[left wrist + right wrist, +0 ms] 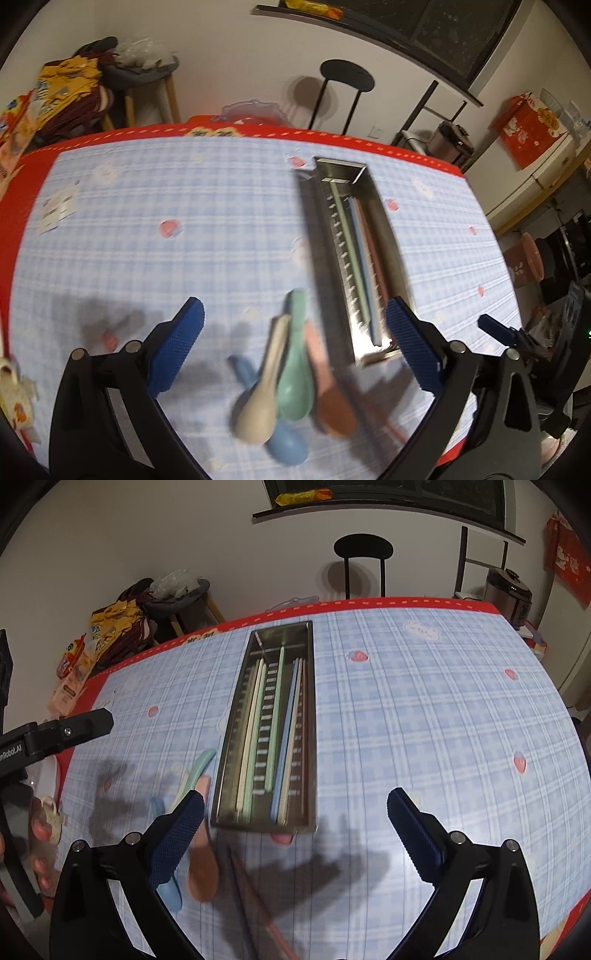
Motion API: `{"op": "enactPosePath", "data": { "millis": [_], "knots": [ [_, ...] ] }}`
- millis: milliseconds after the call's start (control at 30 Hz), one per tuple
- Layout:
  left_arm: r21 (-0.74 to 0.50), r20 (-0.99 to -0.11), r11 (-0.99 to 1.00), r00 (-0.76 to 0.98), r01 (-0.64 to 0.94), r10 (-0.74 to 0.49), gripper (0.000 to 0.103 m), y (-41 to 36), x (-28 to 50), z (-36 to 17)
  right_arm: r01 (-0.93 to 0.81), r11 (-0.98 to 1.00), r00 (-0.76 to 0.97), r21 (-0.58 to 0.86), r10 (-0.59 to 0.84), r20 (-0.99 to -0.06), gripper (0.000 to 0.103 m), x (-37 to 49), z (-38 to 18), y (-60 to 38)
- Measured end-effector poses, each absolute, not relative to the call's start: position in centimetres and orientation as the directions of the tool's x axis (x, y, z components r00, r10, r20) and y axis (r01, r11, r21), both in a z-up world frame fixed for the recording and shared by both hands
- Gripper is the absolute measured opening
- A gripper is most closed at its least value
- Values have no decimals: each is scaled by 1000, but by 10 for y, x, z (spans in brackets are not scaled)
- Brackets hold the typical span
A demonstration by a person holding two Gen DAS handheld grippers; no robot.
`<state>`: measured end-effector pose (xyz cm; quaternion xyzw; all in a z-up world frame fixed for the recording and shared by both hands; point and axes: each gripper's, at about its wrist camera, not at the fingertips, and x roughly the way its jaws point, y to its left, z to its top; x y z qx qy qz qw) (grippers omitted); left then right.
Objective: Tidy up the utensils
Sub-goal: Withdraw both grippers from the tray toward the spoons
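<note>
A long stainless-steel utensil tray (266,731) lies on a blue-checked tablecloth (424,720) with a red border. The tray's long axis runs away from both cameras towards the far table edge, its near short end just ahead of the grippers. Inside it, chopsticks (275,720) in cream, green and blue lie lengthwise, parallel to the tray's walls, over a slotted floor.

Just left of the tray's near end, four ceramic soup spoons lie in a loose bunch on the cloth: a cream spoon (258,398), a green spoon (295,373), a pink-brown spoon (328,391) and a blue spoon (280,439) partly under the others. Their bowls point towards the camera and their handles angle away towards the tray; the green and cream handles cross. Motion blur softens them.

The left gripper (295,350) hangs above the spoons with its blue ribbed pads spread wide and nothing between them touching either pad. The right gripper (295,834) stands equally wide over the tray's near end, holding nothing. Two thin sticks (255,904), one dark and one reddish, lie on the cloth below the tray.

In the right wrist view the left gripper's black body carries white lettering ending "nRobot.AI" (11,755). Printing on the yellow snack bags (110,627) at the far left is too small to read.
</note>
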<state>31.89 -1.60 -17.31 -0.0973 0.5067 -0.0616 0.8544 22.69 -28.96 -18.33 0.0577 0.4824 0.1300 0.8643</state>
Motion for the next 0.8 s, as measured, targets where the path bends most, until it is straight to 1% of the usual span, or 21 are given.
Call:
{"op": "enactPosePath", "data": {
  "millis": [167, 267, 400, 533, 600, 700, 800],
  "knots": [
    [-210, -870, 978, 456, 0, -187, 97, -1, 291, -182, -174, 955, 483, 239, 294, -824, 97, 201, -192, -288],
    [-203, -862, 979, 472, 9, -184, 97, 8, 273, -188, -183, 952, 481, 246, 305, -822, 97, 189, -197, -286],
    [-148, -853, 989, 502, 25, -141, 97, 15, 257, -191, -208, 938, 508, 277, 346, -789, 97, 181, -196, -283],
    [-120, -838, 992, 532, 43, -124, 97, 23, 246, -194, -247, 926, 474, 286, 373, -798, 97, 183, -199, -274],
    [-101, -831, 994, 546, 48, -111, 97, 24, 241, -195, -259, 930, 476, 260, 357, -804, 97, 182, -199, -268],
    [-93, -840, 994, 531, 54, -108, 97, 26, 237, -201, -267, 924, 441, 274, 369, -818, 97, 184, -205, -263],
    [-111, -853, 991, 505, 71, -132, 97, 25, 235, -208, -261, 919, 422, 295, 383, -822, 97, 186, -210, -261]
  ]
}}
